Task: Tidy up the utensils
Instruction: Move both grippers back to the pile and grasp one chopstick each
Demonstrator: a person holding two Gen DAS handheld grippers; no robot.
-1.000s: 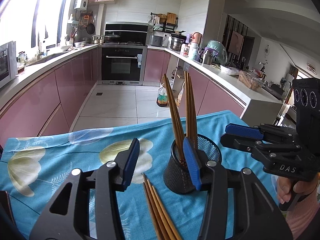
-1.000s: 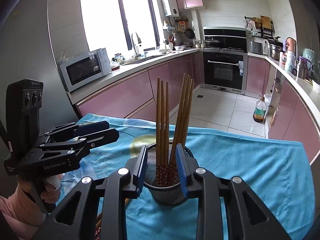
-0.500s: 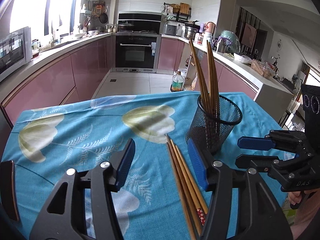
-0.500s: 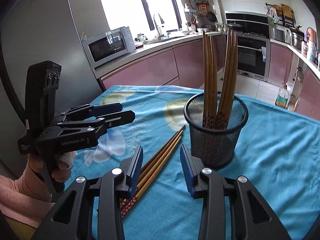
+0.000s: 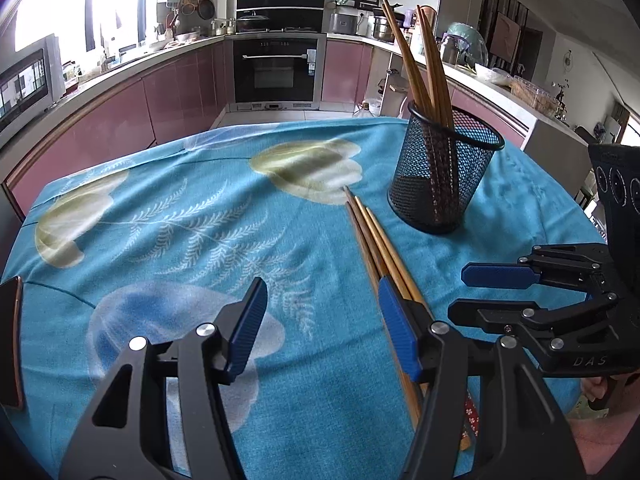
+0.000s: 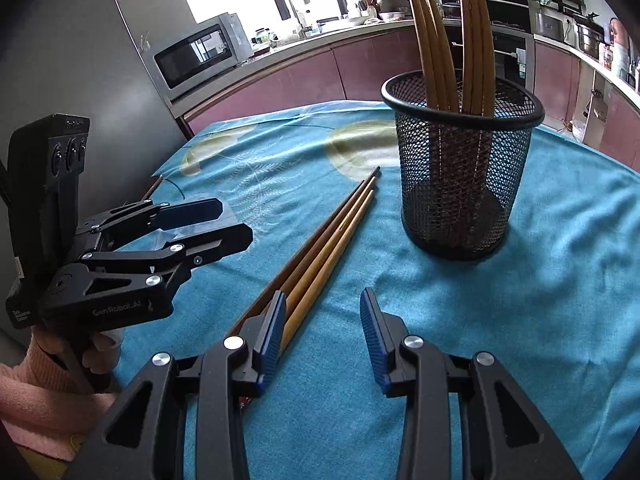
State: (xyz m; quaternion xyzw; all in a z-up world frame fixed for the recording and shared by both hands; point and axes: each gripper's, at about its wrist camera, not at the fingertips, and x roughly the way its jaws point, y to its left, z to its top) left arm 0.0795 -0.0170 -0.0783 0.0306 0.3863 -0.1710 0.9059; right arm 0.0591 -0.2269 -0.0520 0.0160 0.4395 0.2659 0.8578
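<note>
Three loose wooden chopsticks (image 5: 376,240) (image 6: 332,236) lie side by side on the blue cloth, tips toward a black mesh cup (image 5: 440,184) (image 6: 460,184). The cup holds several upright chopsticks (image 5: 420,60) (image 6: 436,48). My left gripper (image 5: 322,292) hovers low over the cloth, its jaws opening with nothing between them; its right finger stands over the loose chopsticks. My right gripper (image 6: 323,304) is open and empty, with its left finger above the same chopsticks. Each gripper shows in the other's view, the right gripper (image 5: 460,292) and the left gripper (image 6: 234,224).
A blue floral tablecloth (image 5: 180,220) covers the table. A dark flat object (image 5: 10,340) lies at the table's left edge. Pink cabinets, an oven (image 5: 276,68) and a microwave (image 6: 196,52) stand beyond the table. A person's hands in pink sleeves hold the grippers.
Both grippers have come down toward the table and tipped forward. The cup, once between the fingers in each view, now sits ahead. Both pairs of jaws stand wider.
</note>
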